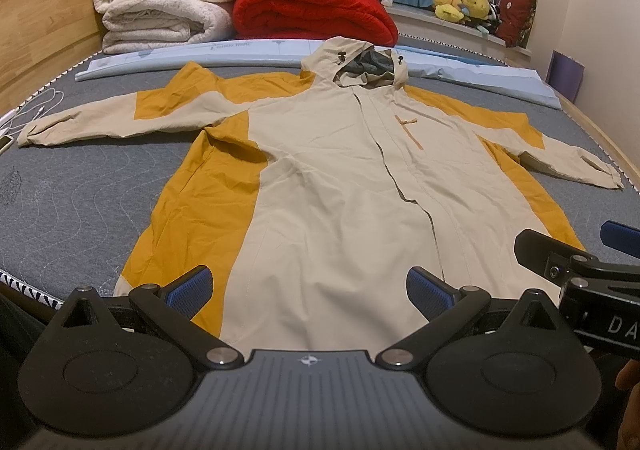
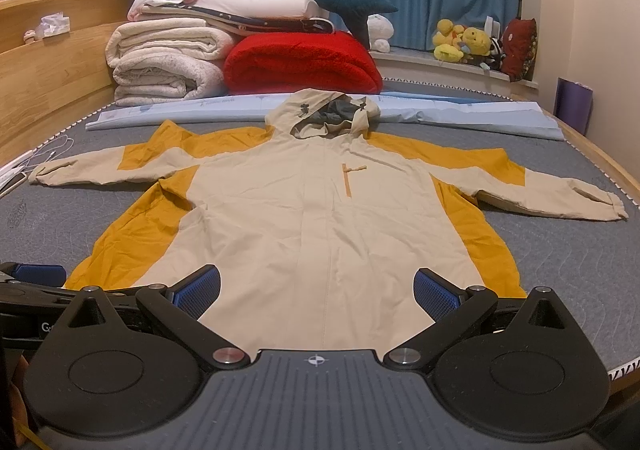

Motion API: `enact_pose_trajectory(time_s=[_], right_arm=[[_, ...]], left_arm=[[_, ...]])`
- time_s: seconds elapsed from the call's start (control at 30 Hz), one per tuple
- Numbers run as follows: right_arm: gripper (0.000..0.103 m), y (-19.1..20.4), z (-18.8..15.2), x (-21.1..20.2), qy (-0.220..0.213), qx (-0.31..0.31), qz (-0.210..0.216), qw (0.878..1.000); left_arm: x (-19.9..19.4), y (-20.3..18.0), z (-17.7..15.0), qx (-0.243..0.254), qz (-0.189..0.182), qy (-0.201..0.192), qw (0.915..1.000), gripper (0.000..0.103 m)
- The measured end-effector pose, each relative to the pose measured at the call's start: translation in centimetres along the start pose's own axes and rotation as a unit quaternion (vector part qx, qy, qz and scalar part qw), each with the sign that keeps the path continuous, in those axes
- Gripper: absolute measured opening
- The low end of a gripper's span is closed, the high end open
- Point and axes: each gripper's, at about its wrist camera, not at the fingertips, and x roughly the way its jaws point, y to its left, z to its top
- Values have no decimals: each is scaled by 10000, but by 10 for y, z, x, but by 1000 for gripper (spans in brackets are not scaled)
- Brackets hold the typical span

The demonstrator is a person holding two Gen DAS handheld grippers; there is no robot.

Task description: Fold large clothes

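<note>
You are working on a bed with a grey quilted mattress in a light wooden frame. A beige and mustard-yellow hooded jacket lies flat on it, front up, both sleeves spread sideways, hood toward the far end. Just beyond the hood, a long pale blue folded sheet runs across the mattress. Behind it: stacked cream folded blankets beside a red rolled fleece blanket. A white cable lies at the mattress's left edge.
</note>
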Motion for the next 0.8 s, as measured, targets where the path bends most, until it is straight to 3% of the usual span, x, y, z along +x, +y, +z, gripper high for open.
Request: enact_pose_trajectory(time_s=[0.5,0.8], right_arm=[[102,3,-3,3,54,40,-27,10000],[102,-1,-3,4,49,162,-111,9998]], left_arm=[[5,1,-2,17,-1,21,10000,103],[0,3,4,-148,-183,-329,9992,103]])
